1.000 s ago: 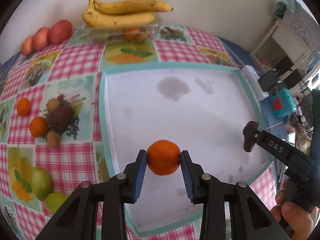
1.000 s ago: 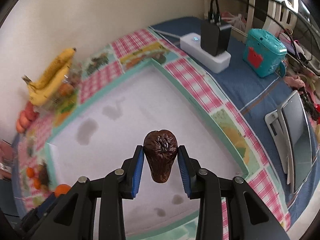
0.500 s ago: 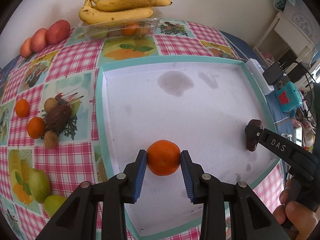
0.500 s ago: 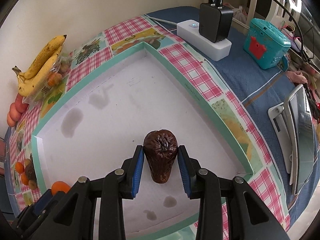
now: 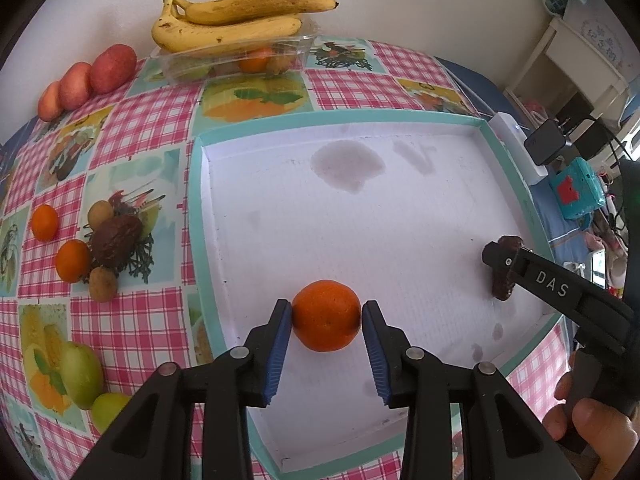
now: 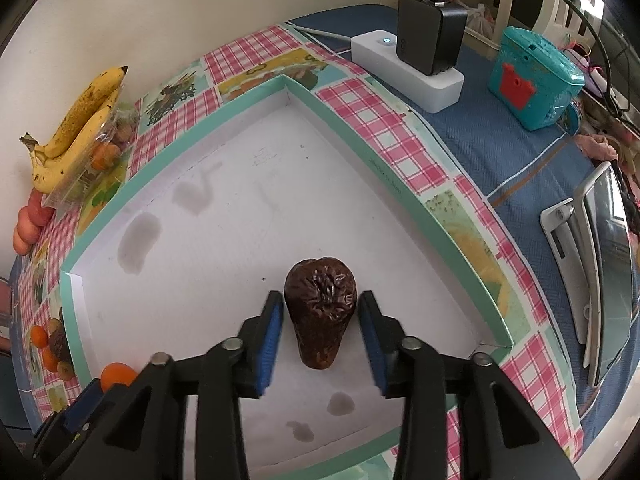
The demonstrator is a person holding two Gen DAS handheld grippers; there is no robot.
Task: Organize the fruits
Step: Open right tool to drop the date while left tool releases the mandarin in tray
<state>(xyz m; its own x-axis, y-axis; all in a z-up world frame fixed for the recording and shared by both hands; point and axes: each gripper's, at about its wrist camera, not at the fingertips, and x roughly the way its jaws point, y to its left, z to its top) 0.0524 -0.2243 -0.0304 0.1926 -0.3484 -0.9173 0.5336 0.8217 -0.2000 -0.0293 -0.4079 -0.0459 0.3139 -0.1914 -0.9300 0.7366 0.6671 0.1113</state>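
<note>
An orange [image 5: 326, 326] rests on the floor of the white tray with the teal rim [image 5: 196, 220], near its front left. My left gripper [image 5: 327, 306] straddles the orange; its jaws are opening and the blue pads stand just off the peel. A dark brown wrinkled fruit [image 6: 320, 320] stands on the tray [image 6: 420, 184] near the front right corner. My right gripper [image 6: 321, 298] is around it with jaws opening and a thin gap on each side. In the left wrist view the right gripper [image 5: 502, 264] and that fruit [image 5: 503, 292] show at the right.
On the checked tablecloth left of the tray lie small oranges [image 5: 72, 260], a dark fruit [image 5: 116, 240] and green pears [image 5: 82, 372]. Bananas [image 5: 240, 20] top a clear box at the back, beside red apples [image 5: 96, 76]. A power strip [image 6: 408, 64], teal box [image 6: 536, 80] and tablet [image 6: 600, 272] sit right.
Both pairs of jaws have spread a little and come off the fruit they were pressing. The orange and the dark fruit stay where they were in the tray.
</note>
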